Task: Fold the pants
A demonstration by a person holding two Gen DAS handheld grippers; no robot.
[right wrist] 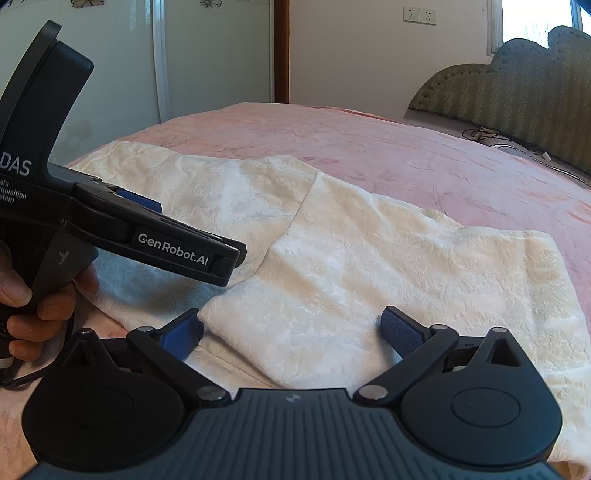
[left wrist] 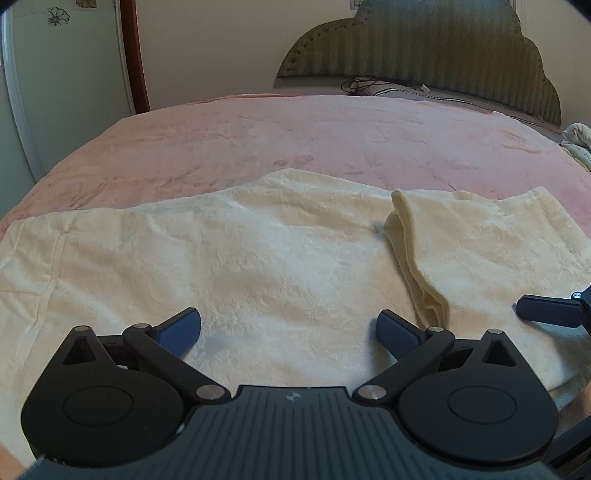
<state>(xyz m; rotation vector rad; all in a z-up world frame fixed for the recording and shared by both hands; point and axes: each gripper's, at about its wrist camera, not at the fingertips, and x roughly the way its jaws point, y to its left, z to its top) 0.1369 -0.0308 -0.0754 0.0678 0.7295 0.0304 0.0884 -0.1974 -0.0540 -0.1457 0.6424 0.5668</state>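
A pink bedspread [left wrist: 295, 140] is covering the bed. A scalloped, studded headboard [left wrist: 424, 48] is standing against the far wall. Black cables [left wrist: 364, 85] are lying just before it. Two wall sockets [right wrist: 419, 15] are showing on the wall [right wrist: 351, 55], beside a brown door frame [right wrist: 281, 51].

Plush cream pants [left wrist: 258, 258], embossed cloth

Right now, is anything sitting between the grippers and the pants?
Nothing visible. The cream pants lie spread on the pink blanket, directly under both open grippers: the left gripper over a flat stretch, the right gripper over the folded-over part. No other object rests on the cloth.
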